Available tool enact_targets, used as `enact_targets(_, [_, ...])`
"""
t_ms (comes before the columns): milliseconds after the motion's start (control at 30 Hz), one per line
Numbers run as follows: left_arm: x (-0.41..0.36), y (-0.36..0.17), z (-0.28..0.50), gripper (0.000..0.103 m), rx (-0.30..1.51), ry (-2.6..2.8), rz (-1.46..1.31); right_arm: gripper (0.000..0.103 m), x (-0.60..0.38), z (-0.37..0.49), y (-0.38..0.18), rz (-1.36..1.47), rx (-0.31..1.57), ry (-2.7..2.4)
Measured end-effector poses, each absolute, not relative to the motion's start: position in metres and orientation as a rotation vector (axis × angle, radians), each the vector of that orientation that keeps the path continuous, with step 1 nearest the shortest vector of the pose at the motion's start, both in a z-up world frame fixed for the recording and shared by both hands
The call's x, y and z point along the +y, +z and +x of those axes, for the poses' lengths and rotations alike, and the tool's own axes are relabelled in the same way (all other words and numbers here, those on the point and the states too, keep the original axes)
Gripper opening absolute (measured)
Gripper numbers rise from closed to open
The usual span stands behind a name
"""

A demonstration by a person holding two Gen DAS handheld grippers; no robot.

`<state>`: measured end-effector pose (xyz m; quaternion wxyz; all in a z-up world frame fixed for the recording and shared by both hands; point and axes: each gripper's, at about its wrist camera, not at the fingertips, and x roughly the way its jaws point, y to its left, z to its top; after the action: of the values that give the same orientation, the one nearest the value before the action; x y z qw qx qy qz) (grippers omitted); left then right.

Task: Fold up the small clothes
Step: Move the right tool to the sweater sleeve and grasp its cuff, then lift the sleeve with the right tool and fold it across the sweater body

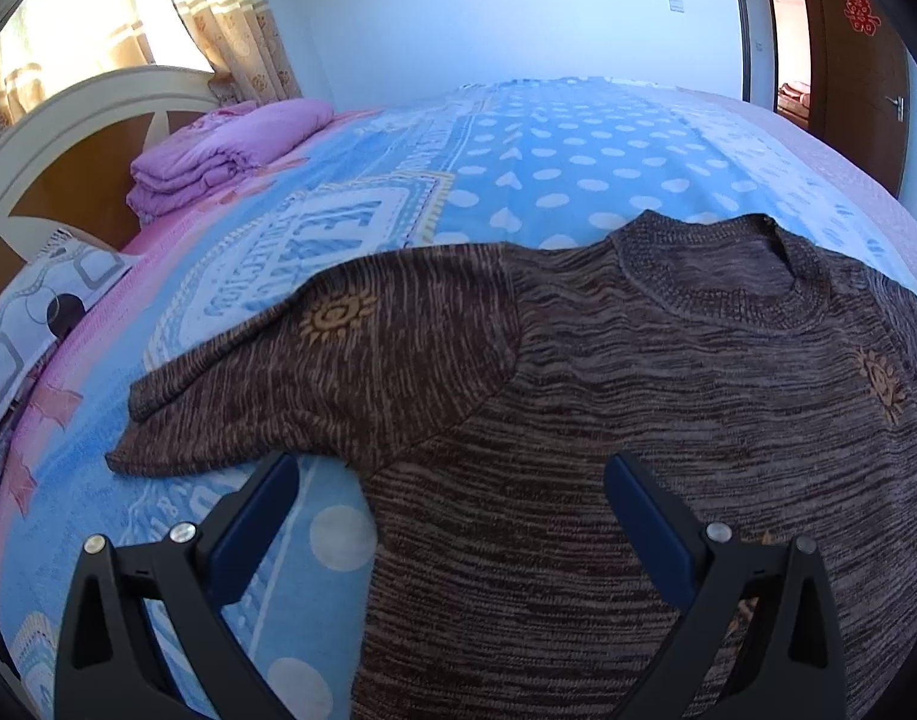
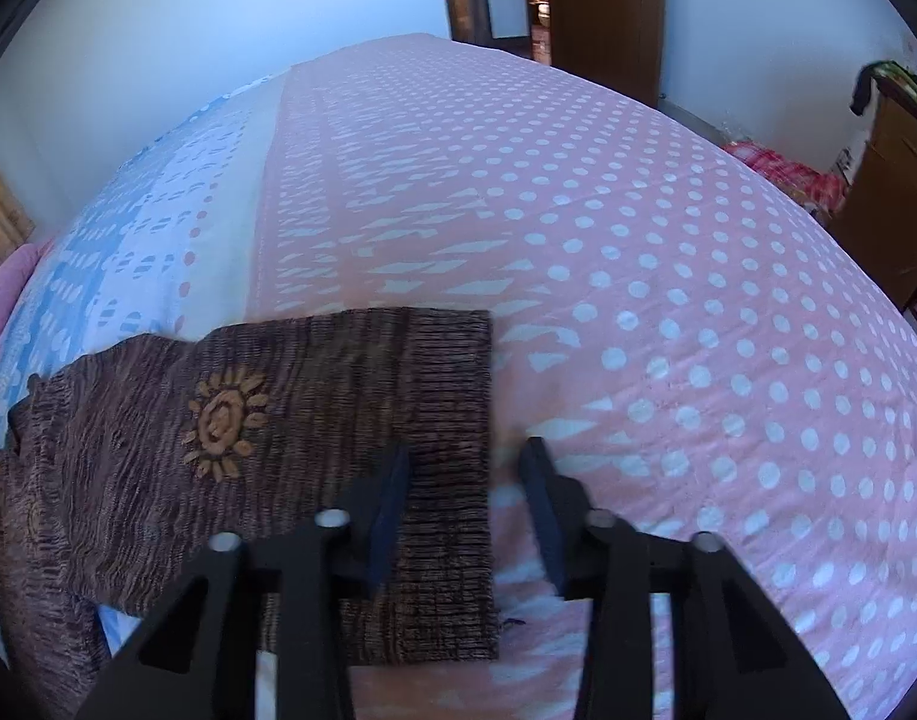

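A brown knit sweater [image 1: 638,372] lies flat on the bed's blue-and-pink sheet [image 1: 518,168], collar at the far side. The left gripper [image 1: 452,480] hangs over its near left edge, jaws spread wide, gripping nothing. The right gripper [image 2: 467,456] sits at the sleeve cuff [image 2: 452,420] — jaws apart, straddling the cuff's right edge, not pinching it.

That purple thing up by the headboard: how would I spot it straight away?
Start at the white headboard under the curtains. On the bed just in front of it lies a folded purple quilt. It is plain and stacked in layers, unlike the patterned pillow nearby.
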<state>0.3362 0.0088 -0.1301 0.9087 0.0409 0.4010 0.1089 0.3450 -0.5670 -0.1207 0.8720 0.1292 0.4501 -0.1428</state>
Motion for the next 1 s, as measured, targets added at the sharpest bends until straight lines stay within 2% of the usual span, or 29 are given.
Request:
enact_targets(33, [0.009, -0.130, 0.335, 0.103, 0.827, 0.222, 0.083, 0.007, -0.564, 0.346, -0.119, 0.274, 0.939, -0.262])
enact_targets(467, [0.015, -0.123, 0.327, 0.103, 0.806, 0.173, 0.013, 0.006, -0.519, 0.345, -0.043, 0.200, 0.825, -0.188])
enact_targets(767, [0.018, -0.118, 0.324, 0.103, 0.795, 0.143, -0.011, 0.006, -0.438, 0.350, 0.019, 0.073, 0.751, -0.073])
enact_targets(1000, [0.026, -0.117, 0.319, 0.103, 0.792, 0.135, -0.030, 0.006, -0.350, 0.364, 0.029, 0.001, 0.749, 0.063])
